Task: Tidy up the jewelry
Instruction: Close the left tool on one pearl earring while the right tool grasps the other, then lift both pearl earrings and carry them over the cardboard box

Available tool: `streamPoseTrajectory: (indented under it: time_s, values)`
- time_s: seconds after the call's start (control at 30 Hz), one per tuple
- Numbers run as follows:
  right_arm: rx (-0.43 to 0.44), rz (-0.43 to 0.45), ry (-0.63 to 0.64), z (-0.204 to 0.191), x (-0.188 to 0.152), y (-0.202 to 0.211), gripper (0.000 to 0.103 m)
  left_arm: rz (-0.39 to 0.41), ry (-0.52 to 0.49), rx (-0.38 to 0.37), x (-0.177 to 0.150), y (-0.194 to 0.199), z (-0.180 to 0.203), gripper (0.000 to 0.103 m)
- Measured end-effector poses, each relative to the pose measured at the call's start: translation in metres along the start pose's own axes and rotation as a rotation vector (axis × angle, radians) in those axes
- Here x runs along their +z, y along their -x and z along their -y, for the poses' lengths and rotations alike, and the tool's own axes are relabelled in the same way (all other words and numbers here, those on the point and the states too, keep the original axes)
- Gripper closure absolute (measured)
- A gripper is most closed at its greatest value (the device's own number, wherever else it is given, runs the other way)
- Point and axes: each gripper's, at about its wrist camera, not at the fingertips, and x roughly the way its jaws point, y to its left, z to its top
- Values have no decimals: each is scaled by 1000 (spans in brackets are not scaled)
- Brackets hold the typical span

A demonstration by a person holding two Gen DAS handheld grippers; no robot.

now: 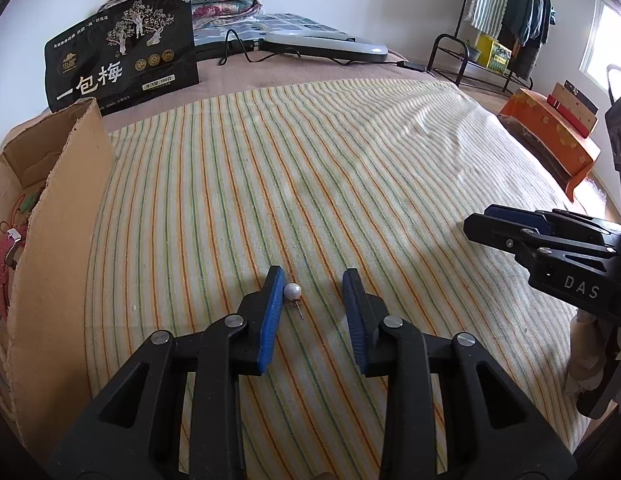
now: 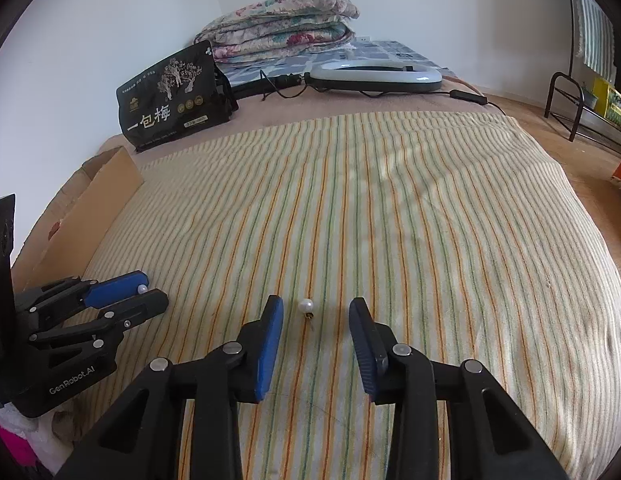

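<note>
the left gripper point(image 1: 314, 280) hangs low over a striped cloth point(image 1: 350, 152) with its jaws apart. a pearl stud point(image 1: 292, 291) lies on the cloth between them, touching or just beside the left pad, clear of the right pad, so nothing is gripped.

the right gripper point(image 2: 316, 308) is also apart, with a second stud point(image 2: 306, 305) lying loose near the middle of its gap, touching neither pad.

each view shows the other gripper from the side. in the right view the left gripper sits at lower left, its pearl peeking past the blue pad. in the left view the right gripper's jaws reach in from the right edge, and its stud is hidden.

only the left view looks into the open box point(image 1: 58, 184) at left, with something red inside, and shows the orange case point(image 1: 550, 136) and clothes rack point(image 1: 506, 20) at right. both show the black bag point(image 2: 170, 100), the ring lamp point(image 2: 374, 76) and the folded quilt point(image 2: 282, 24).
</note>
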Motion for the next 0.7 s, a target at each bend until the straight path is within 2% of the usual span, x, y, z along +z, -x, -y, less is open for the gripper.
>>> streamPoseTrajectory:
  time_s: [0.13,0.23,0.47,0.7]
  values:
    - [23,2,-29,6,-1,-3,73,2,-2,8,0,-1,0,82]
    - [7,-3,-3,1,0,-5,73,4,-5,8,-1,-1,1,86]
    - [-35,-16,83,-14,-1,-8,97,1,1,5,-1,-1,0,94]
    - [-47,1,76,-15,1,-1,97,0,7,4,0,1,0,96]
